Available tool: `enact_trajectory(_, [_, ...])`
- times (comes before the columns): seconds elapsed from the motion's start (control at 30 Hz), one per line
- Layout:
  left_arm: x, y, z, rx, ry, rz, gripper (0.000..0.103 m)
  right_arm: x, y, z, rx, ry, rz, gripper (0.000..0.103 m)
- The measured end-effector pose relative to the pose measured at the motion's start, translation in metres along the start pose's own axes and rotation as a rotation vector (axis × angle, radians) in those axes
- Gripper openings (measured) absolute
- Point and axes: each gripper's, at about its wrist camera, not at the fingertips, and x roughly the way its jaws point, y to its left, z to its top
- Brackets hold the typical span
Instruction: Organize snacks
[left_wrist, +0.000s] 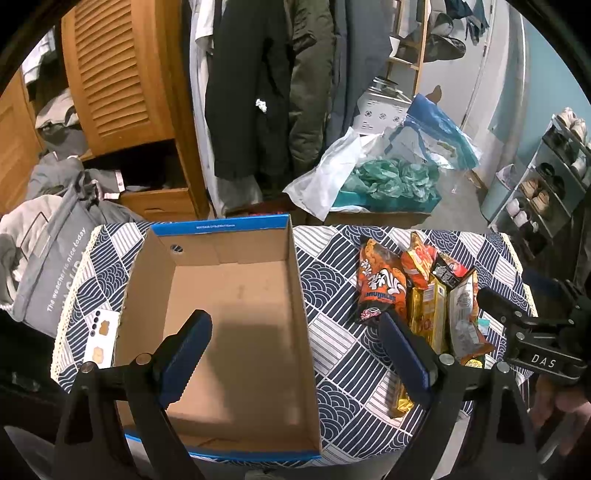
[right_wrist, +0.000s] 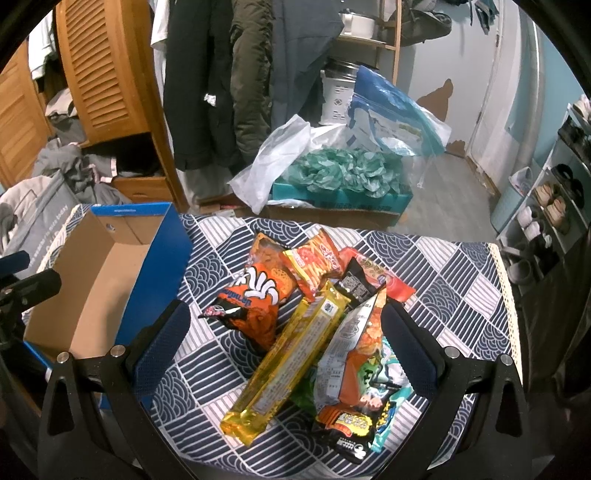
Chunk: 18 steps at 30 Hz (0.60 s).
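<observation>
R tool (right_wrist: 284, 354) spread wide, gripping nothing; hovers over snack pile, yellow long pack (right_wrist: 291, 362) directly between its fingers, orange chips bag (right_wrist: 255, 295) just ahead-left, orange/white pouch (right_wrist: 354, 354) against the R finger side. L tool (left_wrist: 295, 350) also released, empty, straddling the box's R wall.

Step, judged: first pick. Suggest the yellow pack, as it lies on top and is slim; close across its narrow width near mid-length, w/o catching the pouch edge.

Cardboard box (left_wrist: 299, 288): on surface (left_wrist: 332, 332), left of R tool; inside bare, nothing in it yet. All snacks outside, on surface.
</observation>
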Motion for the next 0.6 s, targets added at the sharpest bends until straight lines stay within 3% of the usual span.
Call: enact_trajectory(0.6, [0.0024,-0.0064,-0.0056,-0.002,0.007,-0.010,0.093,0.0003,-0.0024,0.0005,0.003,0.003,0.001,0.102])
